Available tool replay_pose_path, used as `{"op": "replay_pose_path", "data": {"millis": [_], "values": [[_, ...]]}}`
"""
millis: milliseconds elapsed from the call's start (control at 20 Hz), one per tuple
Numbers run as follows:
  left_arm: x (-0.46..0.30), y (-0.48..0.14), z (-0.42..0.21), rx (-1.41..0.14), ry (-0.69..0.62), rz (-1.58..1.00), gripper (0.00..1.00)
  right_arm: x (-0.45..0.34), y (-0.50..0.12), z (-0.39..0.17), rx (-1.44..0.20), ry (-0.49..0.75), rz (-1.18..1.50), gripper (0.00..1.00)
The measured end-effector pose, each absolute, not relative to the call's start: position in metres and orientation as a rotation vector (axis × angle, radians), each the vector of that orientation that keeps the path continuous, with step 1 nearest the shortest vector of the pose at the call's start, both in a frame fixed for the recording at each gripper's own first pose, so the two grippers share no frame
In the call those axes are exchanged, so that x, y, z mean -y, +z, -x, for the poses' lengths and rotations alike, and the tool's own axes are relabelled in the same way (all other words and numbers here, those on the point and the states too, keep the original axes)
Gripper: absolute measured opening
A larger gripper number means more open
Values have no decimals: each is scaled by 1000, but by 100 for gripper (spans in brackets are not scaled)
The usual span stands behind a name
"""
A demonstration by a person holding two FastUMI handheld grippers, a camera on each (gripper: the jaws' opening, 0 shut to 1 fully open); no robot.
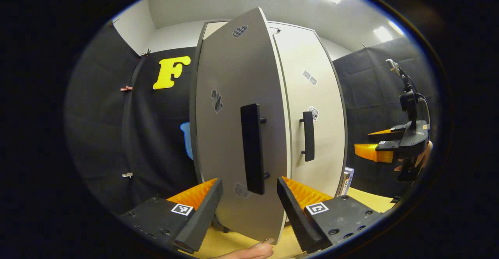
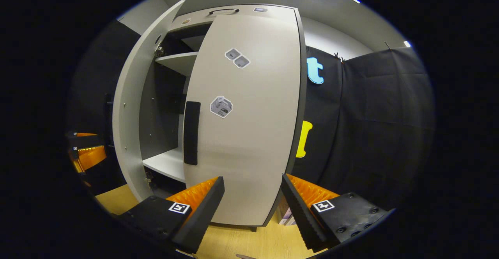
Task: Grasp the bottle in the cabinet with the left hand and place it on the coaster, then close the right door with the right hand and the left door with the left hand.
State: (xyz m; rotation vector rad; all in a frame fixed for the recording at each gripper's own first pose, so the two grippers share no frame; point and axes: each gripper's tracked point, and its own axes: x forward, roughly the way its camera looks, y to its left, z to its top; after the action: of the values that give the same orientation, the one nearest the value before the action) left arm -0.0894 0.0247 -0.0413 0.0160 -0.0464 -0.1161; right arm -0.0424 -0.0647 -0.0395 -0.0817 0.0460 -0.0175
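Two jaws of the left gripper stand spread wide, released, nothing between them but air and the lower end of the long black bar handle on the grey left cabinet door. That handle sits just ahead of the gap, roughly centred, not touched by either finger. Left door is partly swung out, its free edge pointing toward the camera, bottom corner near a fingertip of the person's hand at the lower rim of the left gripper view. Light wooden desk lies under the jaws and under the cabinet. Past the left door, the pale right cabinet door with its own black bar handle looks closed or nearly so, a few small stickers on it. Far right in the same view, the other gripper is held up by a hand, well apart from the cabinet.

Right gripper: jaws also released, wide, empty, aimed at the lower part of the right door, which sits close ahead but not touched. In the right gripper view the left door is ajar, showing dark interior and white shelves; the left gripper shows at the far left edge beyond it. Bottle and coaster: cannot tell where they are. Black cloth booth wall behind everything.
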Motion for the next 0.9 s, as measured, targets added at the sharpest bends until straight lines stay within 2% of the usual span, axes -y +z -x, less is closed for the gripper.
{"op": "replay_pose_path", "data": {"millis": [600,900], "values": [[-32,-44,109,33,-146,10,89,54,-39,77,-52,-39,58,98],[-42,-39,114,45,-119,14,89,45,-40,86,-61,-27,34,98]]}}
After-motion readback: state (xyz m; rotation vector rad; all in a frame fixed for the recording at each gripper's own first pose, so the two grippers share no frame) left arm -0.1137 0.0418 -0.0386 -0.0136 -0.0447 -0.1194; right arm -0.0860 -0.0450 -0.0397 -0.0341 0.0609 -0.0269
